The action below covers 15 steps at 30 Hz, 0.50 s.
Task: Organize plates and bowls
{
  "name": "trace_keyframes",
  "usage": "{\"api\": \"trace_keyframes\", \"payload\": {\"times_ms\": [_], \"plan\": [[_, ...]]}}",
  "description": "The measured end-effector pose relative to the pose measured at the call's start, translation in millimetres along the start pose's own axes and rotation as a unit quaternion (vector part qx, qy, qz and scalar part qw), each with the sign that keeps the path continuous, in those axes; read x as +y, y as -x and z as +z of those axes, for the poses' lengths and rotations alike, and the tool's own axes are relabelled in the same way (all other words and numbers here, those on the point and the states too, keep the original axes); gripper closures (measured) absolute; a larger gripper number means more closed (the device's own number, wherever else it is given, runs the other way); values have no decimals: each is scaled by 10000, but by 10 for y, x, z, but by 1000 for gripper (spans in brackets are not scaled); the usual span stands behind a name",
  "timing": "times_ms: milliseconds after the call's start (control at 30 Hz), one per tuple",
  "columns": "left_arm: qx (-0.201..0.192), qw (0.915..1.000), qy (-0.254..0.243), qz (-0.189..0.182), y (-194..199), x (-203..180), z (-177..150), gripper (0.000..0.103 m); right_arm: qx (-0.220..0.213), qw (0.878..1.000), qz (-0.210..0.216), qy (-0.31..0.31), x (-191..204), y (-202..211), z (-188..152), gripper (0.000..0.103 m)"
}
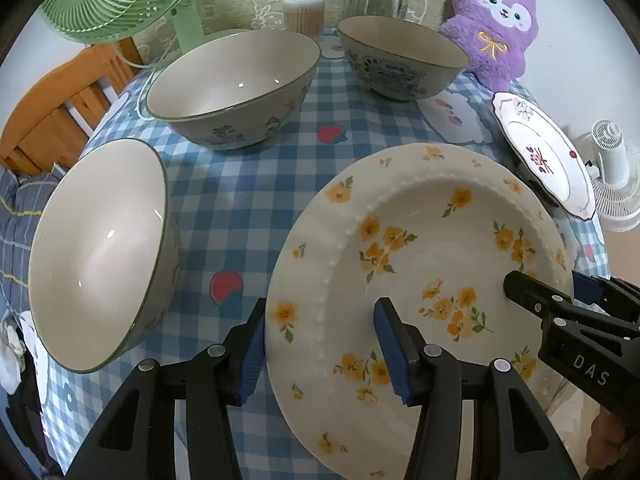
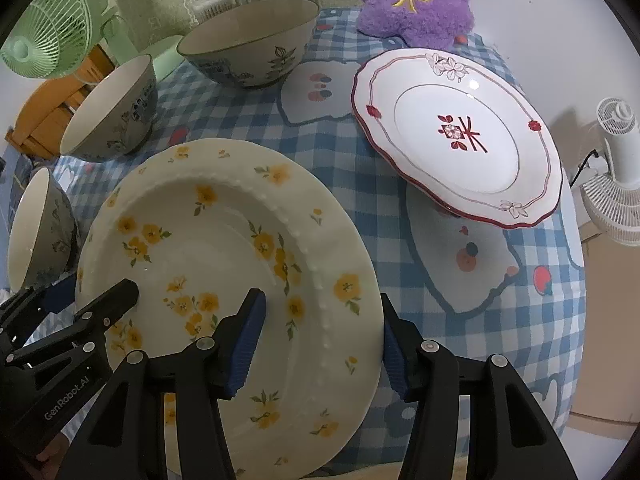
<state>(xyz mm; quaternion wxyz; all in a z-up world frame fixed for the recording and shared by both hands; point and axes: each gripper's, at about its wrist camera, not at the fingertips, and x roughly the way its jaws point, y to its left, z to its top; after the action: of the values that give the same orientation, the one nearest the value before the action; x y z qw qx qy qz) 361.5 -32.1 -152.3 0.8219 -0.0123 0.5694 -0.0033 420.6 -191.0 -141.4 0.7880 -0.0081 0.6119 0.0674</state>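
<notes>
From the left wrist camera, the left gripper straddles the near-left rim of the yellow-flowered plate, one pad outside the edge and one over the plate's well; whether they press cannot be told. The plate rests on the checked tablecloth. Three bowls stand to the left and far side, and a red-trimmed plate lies far right.

From the right wrist camera, the right gripper likewise straddles the flowered plate's right rim, with contact unclear. The red-trimmed plate sits well apart, beyond it on the right, before a purple plush toy.
</notes>
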Motion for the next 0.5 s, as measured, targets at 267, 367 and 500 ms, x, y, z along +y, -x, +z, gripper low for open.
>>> {"api": "trace_keyframes", "payload": {"times_ms": [267, 367, 500], "plan": [[-79, 9999, 93, 99, 82, 59, 65, 50, -73, 10000, 59, 15, 73, 86, 47, 48], [-91, 9999, 117, 88, 122, 58, 78, 50, -117, 9999, 57, 35, 78, 131, 101, 49], [-127, 9997, 167, 86, 196, 48, 92, 50, -186, 9998, 28, 107, 89, 203, 137, 49]]}}
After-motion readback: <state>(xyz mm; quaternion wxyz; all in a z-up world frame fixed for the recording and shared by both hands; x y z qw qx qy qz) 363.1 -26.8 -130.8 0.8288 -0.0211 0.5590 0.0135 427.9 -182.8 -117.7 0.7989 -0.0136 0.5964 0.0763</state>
